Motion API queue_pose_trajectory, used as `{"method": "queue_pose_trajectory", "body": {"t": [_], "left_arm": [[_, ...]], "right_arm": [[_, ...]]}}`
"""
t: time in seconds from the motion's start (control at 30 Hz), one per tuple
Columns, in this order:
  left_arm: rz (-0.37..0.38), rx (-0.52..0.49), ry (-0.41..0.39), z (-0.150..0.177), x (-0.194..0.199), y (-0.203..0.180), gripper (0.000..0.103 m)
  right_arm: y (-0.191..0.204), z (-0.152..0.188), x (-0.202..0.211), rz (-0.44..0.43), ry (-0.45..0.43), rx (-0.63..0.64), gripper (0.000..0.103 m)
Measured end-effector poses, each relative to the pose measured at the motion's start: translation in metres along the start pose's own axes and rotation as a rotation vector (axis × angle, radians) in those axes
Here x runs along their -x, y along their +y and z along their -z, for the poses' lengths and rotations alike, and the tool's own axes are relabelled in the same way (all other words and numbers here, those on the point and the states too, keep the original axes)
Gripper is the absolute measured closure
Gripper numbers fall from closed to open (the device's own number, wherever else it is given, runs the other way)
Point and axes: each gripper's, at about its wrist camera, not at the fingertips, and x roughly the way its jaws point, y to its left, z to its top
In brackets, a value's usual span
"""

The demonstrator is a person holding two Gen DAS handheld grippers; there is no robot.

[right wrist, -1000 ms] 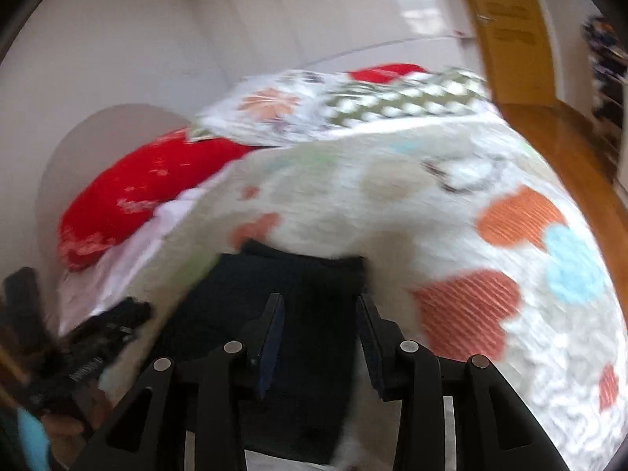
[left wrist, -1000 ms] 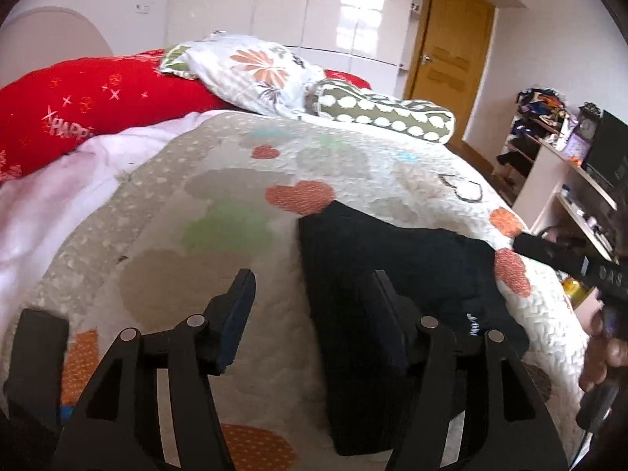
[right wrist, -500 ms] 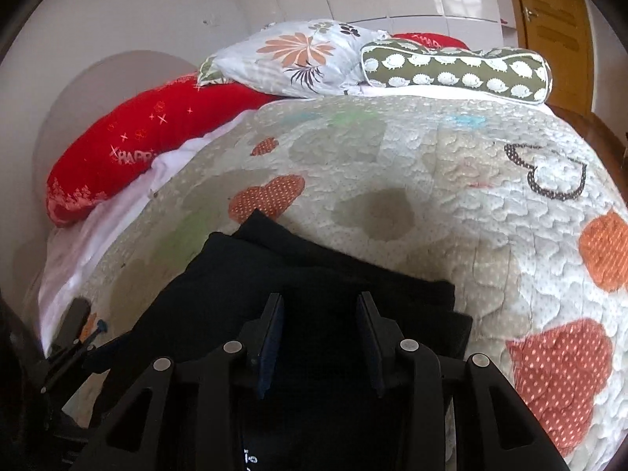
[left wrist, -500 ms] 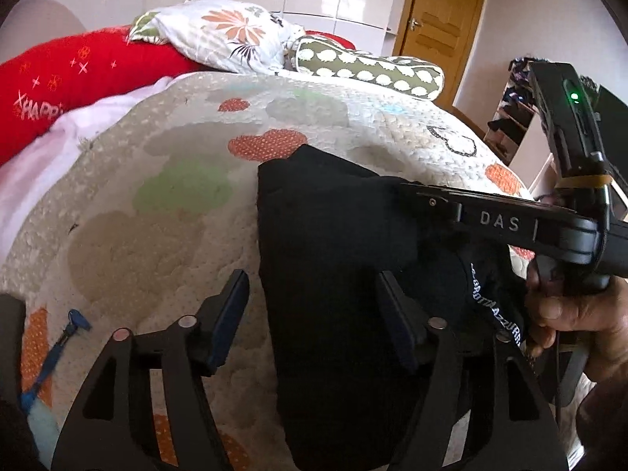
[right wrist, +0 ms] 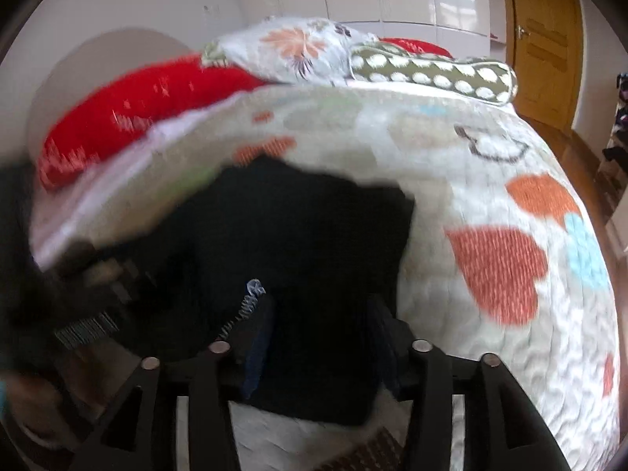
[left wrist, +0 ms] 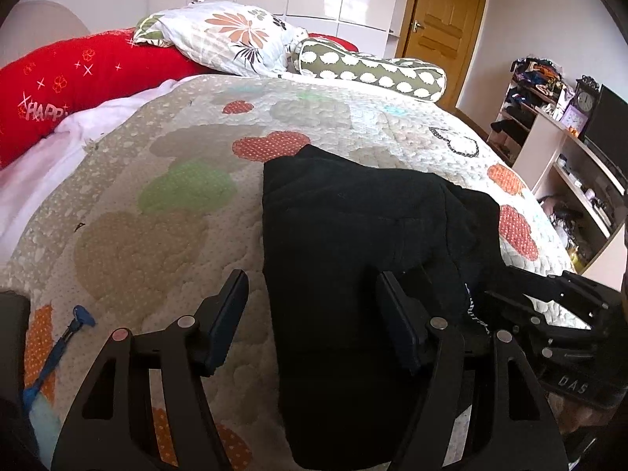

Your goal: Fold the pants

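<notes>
Black pants [left wrist: 353, 227] lie folded into a thick rectangle on the heart-patterned quilt [left wrist: 165, 204]. My left gripper [left wrist: 312, 288] is open over the near left part of the pants; the left edge of the cloth runs between its fingers and neither pad presses on it. In the blurred right wrist view the pants [right wrist: 306, 235] fill the middle. My right gripper [right wrist: 320, 306] hovers at their near right part, its jaws opening with black cloth between them. Its black body with DAS lettering [left wrist: 569, 384] shows low at the right of the left wrist view.
A red pillow [left wrist: 78, 78], a floral pillow [left wrist: 243, 35] and a green dotted bolster [left wrist: 373, 68] line the bed's head. Cluttered shelves [left wrist: 569, 149] and a wooden door [left wrist: 443, 27] stand to the right. A small blue strap [left wrist: 59, 349] lies on the quilt near left.
The right gripper, stretched across the pants half a second ago, has dropped to their near right edge, and its jaws have widened. The left gripper has come closer to the pants.
</notes>
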Motion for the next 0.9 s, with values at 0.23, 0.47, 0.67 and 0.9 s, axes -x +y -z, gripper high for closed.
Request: {"method": "queue_pose_trajectory", "body": {"t": [0.23, 0.47, 0.67, 0.9], "left_arm": [[-0.022, 0.025, -0.011, 0.0, 0.003, 0.004, 0.032], [-0.093, -0.013, -0.055, 0.006, 0.022, -0.004, 0.032], [-0.149, -0.06, -0.092, 0.014, 0.039, -0.015, 0.032], [-0.18, -0.049, -0.128, 0.028, 0.058, -0.017, 0.032]], "right_arm": [[0.002, -0.01, 0.021, 0.015, -0.001, 0.0, 0.053], [0.002, -0.01, 0.04, -0.018, -0.07, -0.068, 0.053], [0.007, -0.005, 0.044, -0.025, -0.097, -0.112, 0.053], [0.008, 0.006, 0.056, 0.003, -0.117, -0.158, 0.051]]}}
